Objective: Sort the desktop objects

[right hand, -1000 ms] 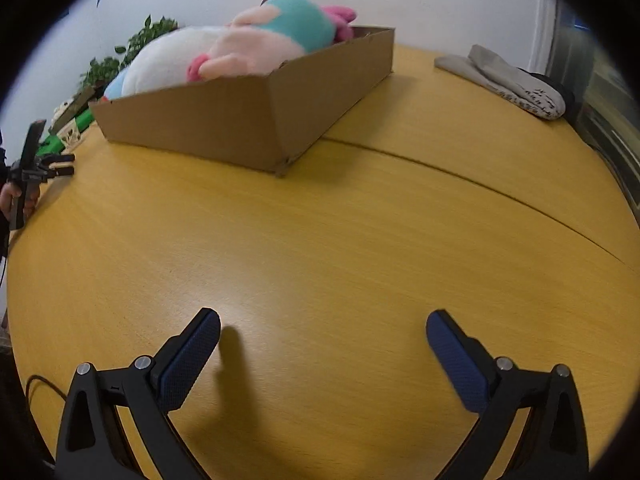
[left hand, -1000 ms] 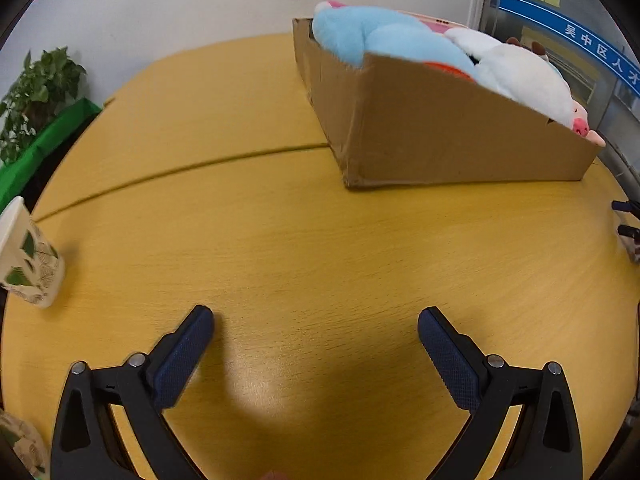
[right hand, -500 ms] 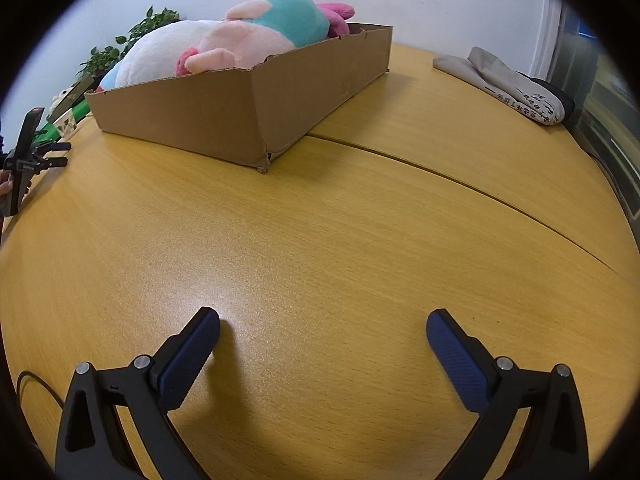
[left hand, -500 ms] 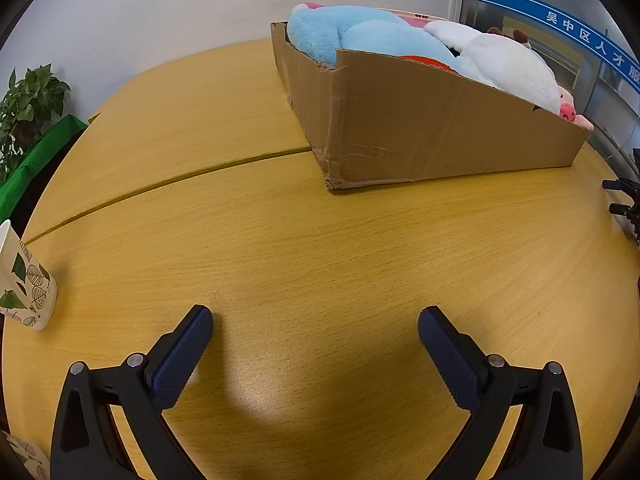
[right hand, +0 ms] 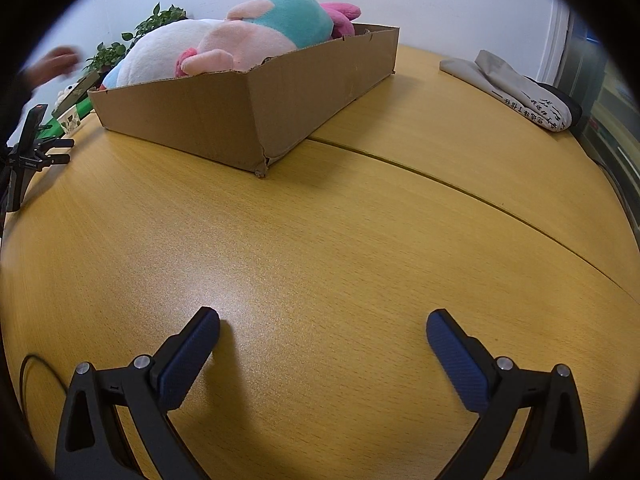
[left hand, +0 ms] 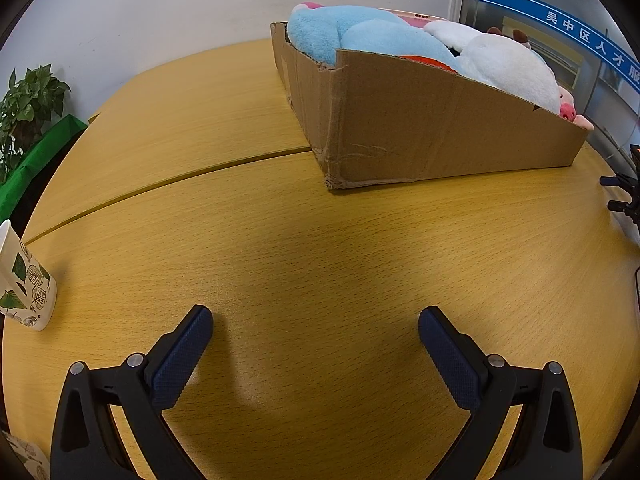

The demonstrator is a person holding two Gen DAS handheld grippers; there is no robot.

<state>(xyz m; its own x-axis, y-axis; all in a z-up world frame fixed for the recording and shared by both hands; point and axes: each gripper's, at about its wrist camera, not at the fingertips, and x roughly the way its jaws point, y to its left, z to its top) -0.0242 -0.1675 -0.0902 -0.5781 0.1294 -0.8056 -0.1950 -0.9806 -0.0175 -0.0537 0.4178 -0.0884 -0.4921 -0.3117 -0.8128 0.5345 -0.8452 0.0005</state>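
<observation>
A shallow cardboard box sits on the wooden table, filled with plush toys: a light blue one, a white one and a teal-and-pink one. My left gripper hangs open low over bare table, well short of the box, with nothing between its blue pads. My right gripper is open too, above bare wood in front of the box's near corner.
A leaf-printed paper cup stands at the table's left edge. A grey folded cloth bag lies far right. A phone on a small tripod stands at the left, a blurred hand above it. Potted plant beyond the table.
Both grippers stay open. In the left wrist view the box has shifted leftward and nearer; in the right wrist view it has come closer and a hand has appeared at the left.
</observation>
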